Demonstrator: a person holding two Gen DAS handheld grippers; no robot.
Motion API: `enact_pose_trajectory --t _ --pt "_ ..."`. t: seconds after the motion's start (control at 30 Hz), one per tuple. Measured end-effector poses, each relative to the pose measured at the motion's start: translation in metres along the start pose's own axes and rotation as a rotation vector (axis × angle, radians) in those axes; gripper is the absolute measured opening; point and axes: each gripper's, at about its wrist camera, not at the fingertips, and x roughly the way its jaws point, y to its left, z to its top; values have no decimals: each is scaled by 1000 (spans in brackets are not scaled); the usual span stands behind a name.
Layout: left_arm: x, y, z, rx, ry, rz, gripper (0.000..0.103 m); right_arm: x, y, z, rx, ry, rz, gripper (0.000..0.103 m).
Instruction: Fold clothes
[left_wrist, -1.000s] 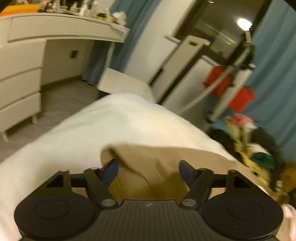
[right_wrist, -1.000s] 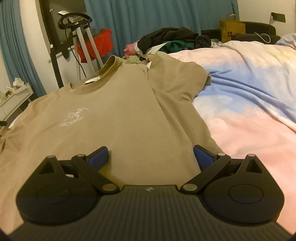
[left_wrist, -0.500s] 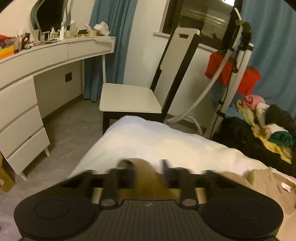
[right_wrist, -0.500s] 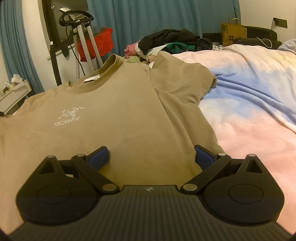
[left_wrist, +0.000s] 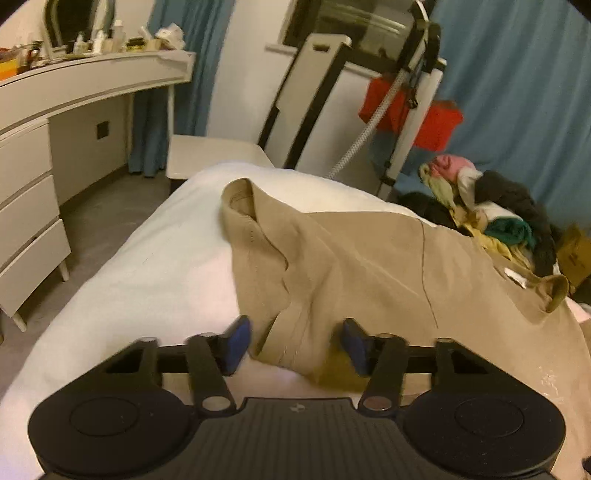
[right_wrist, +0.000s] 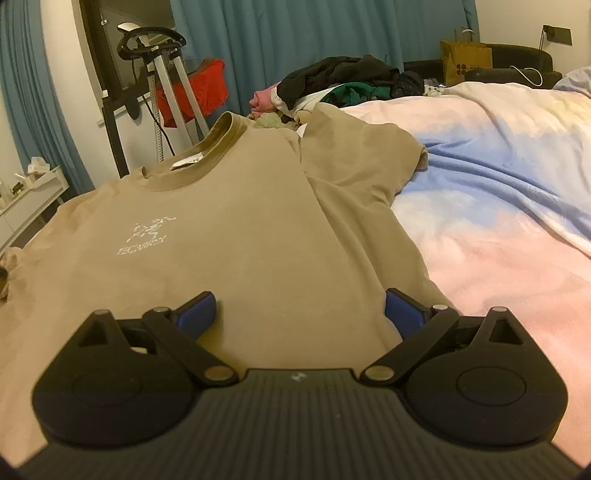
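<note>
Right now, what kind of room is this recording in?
Most likely a home bedroom: a tan T-shirt lies spread on a bed with a pastel duvet, a dressing table holds bottles, and a pile of clothes waits by blue curtains.

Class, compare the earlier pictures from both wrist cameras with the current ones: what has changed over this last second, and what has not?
The left gripper has shifted along the bed's edge, and the tan T-shirt sleeve now lies rumpled ahead of it. Its jaws are closing with a fold of that sleeve between them, not yet pinched. The right gripper remains open over the shirt's hem, and the shirt body stays flat on the duvet.
</note>
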Motion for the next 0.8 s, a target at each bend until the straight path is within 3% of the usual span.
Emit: enact_pose_trajectory --t 0.07,0.2,0.27,0.3,0.47,0.53,0.57,0.6,0.67,0.7,0.77,0.8 --pt "-1 5 -2 -36 8 -12 16 0 0 0 -3 1 -2 98" --pt "-25 16 5 -87 -44 20 14 3 2 -1 -14 3 -7 101" --pt "-41 19 8 -84 -72 93 7 4 2 -1 -20 4 -10 101" --pt "-49 19 8 -73 -90 135 9 4 2 -1 -22 4 -10 101" --pt "-93 12 -2 -29 -108 191 14 2 0 -1 -18 2 -3 101" --pt "-121 -7 -14 -20 -125 157 29 0 0 -1 -19 -1 3 100" --pt "-136 -20 -19 -10 -126 144 49 -3 1 0 -24 -3 12 99" --pt "-152 -36 -24 16 -127 140 58 -7 2 0 -31 -6 20 99" --pt "-185 -68 -33 75 -155 129 65 -13 5 1 -44 -12 38 99" --pt "-202 -84 -40 100 -179 109 79 -16 6 1 -51 -15 47 99" --pt "-227 -107 -55 127 -199 50 92 -29 13 3 -80 -24 96 98" --pt "-238 -117 -62 138 -206 19 92 -38 17 3 -103 -29 123 98"
